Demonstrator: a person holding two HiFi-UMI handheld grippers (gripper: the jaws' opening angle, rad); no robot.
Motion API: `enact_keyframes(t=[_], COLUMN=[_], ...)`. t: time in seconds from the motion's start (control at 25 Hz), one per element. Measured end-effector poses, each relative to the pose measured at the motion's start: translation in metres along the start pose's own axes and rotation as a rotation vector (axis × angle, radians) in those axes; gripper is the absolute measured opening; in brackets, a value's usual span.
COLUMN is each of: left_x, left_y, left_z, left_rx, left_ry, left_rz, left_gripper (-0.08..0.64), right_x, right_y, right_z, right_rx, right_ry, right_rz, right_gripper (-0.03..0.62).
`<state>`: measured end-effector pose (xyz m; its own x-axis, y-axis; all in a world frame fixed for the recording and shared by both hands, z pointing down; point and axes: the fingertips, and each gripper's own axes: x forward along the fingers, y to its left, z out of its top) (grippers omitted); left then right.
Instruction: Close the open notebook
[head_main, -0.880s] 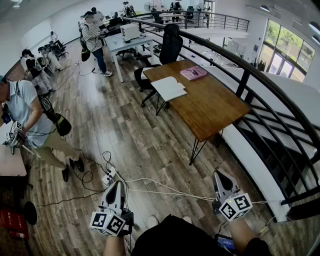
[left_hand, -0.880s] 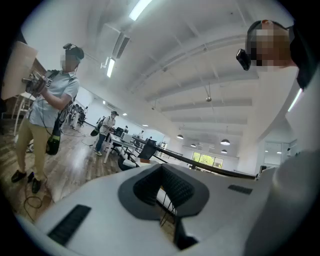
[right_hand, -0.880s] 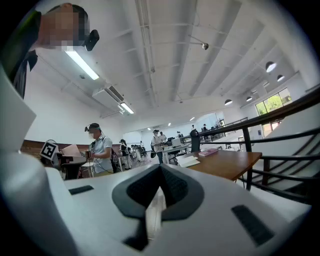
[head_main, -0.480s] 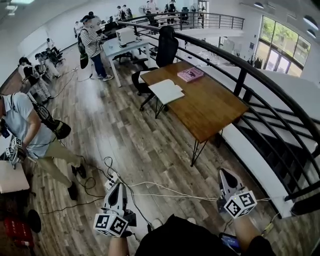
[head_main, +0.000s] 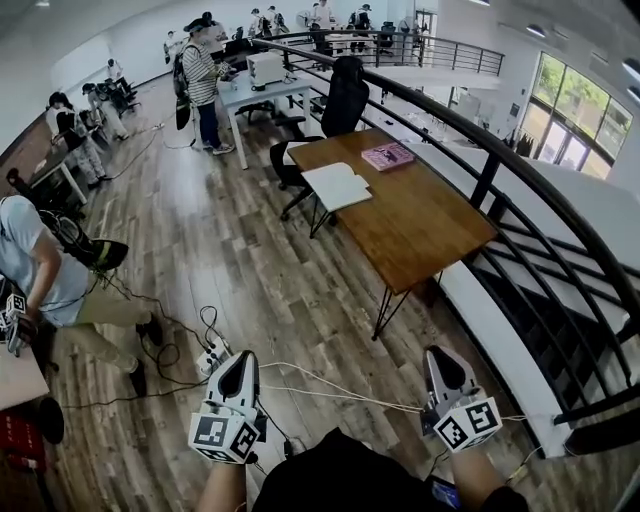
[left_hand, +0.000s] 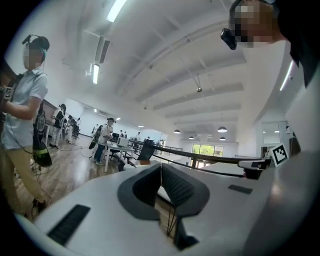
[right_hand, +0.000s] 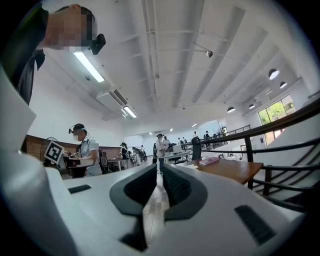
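Note:
The open white notebook (head_main: 337, 185) lies flat on the near-left part of a brown wooden table (head_main: 420, 225), far ahead of me across the plank floor. A pink book (head_main: 388, 155) rests on the same table behind it. Both grippers are held low and level close to my body, far from the table. In the head view the left gripper (head_main: 240, 361) is shut with nothing in it, and its jaws (left_hand: 161, 165) meet in its own view. The right gripper (head_main: 438, 357) also has its jaws together and holds nothing (right_hand: 160, 173). The table (right_hand: 231, 170) and pink book (right_hand: 209, 161) show small to its right.
A black office chair (head_main: 341, 92) stands behind the table, with a white desk (head_main: 255, 86) beyond it. A dark railing (head_main: 487, 152) runs along the table's right side. Cables (head_main: 320, 383) and a power strip (head_main: 211, 358) lie on the floor before me. A person (head_main: 45, 275) bends at the left; others stand at the back.
Both grippers stay shut and low before me, only shifting a little in the picture. The person at the left has moved further toward the left edge.

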<state>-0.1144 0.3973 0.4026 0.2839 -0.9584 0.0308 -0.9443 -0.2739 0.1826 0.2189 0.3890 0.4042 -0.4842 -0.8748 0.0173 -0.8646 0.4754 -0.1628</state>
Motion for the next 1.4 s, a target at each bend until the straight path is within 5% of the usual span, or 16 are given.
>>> enact_keyframes(t=[0.12,0.24,0.44,0.84,1.4], left_x=[0.001,0.004,0.015,0.016,0.093], left_y=[-0.015,-0.031,-0.057,-0.070,0.058], left_z=[0.003,0.002,-0.001,-0.001,0.031], left_rx=[0.027,0.008,0.014,0.059,0.031], left_ry=[-0.017,-0.011,-0.011,0.014,-0.040], left_rz=[0.007,0.006,0.014,0.033,0.026], left_gripper=[0.025,0.207,0.246,0.247,0.235], right_x=[-0.006,-0.018,-0.031,-0.015,0.140], right_y=[-0.008,-0.022,-0.050,-0.066,-0.034], right_z=[0.000,0.006,0.008,-0.010,0.006], right_rx=[0.025,0.068,0.086,0.144,0.085], right_ry=[-0.007,-0.035,-0.053,-0.002,0.014], right_rz=[0.006,0.010,-0.006,0.065,0.060], right_gripper=[0.083,0.202,0.264,0.250,0.213])
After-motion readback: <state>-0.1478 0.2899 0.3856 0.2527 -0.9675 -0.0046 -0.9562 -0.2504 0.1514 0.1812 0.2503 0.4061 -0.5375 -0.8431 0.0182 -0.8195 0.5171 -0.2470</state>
